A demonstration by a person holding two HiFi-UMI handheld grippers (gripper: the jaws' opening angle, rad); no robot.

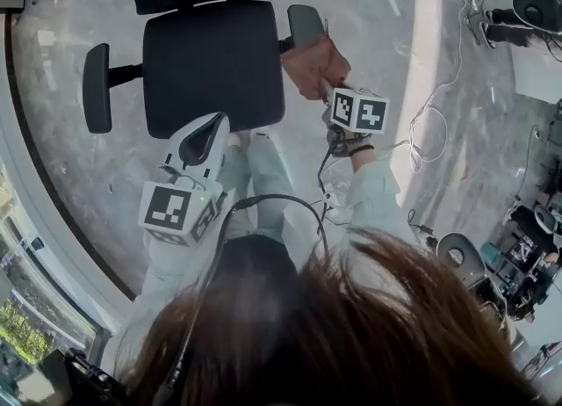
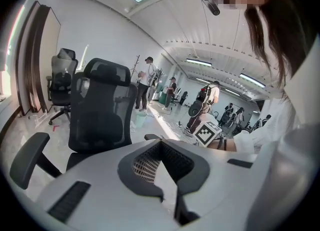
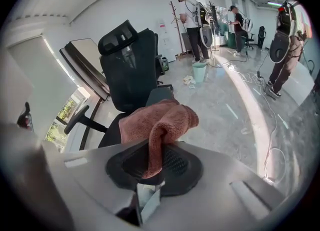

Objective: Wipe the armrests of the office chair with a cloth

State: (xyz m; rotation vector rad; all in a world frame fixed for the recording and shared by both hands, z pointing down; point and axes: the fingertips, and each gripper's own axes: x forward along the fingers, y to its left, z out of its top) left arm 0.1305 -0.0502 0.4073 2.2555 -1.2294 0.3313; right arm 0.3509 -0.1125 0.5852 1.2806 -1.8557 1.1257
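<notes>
Two grippers show in the head view, both on the near side of the office chair's seat (image 1: 213, 66). The left gripper (image 1: 211, 132) hangs over the seat's near edge. The right gripper (image 1: 327, 88) is off the seat's right corner, its marker cube (image 1: 358, 110) nearer the person. A reddish-brown cloth (image 1: 314, 63) bunches at that gripper's tip. It lies against the near end of the grey right armrest (image 1: 305, 25), beside the seat; whether it presses on the pad cannot be told. The dark left armrest (image 1: 97, 88) stands out on the seat's far left, bare. White cables (image 1: 430, 114) trail over the floor, well right of the seat.

From the left gripper view, the jaws are pressed together with nothing between them. Past them rises the mesh backrest (image 2: 102, 107) above the seat. A second chair (image 2: 62, 82) stands by the wall behind and left of it, and several people stand far off to the right.

From the right gripper view, the jaws pinch a fold of the cloth, whose bulk flops over above them, covering the seat's right edge. The grey armrest pad peeks out just behind it. Beyond the seat, a pale bucket (image 3: 199, 71) sits on the floor near a coat stand (image 3: 177, 30).
</notes>
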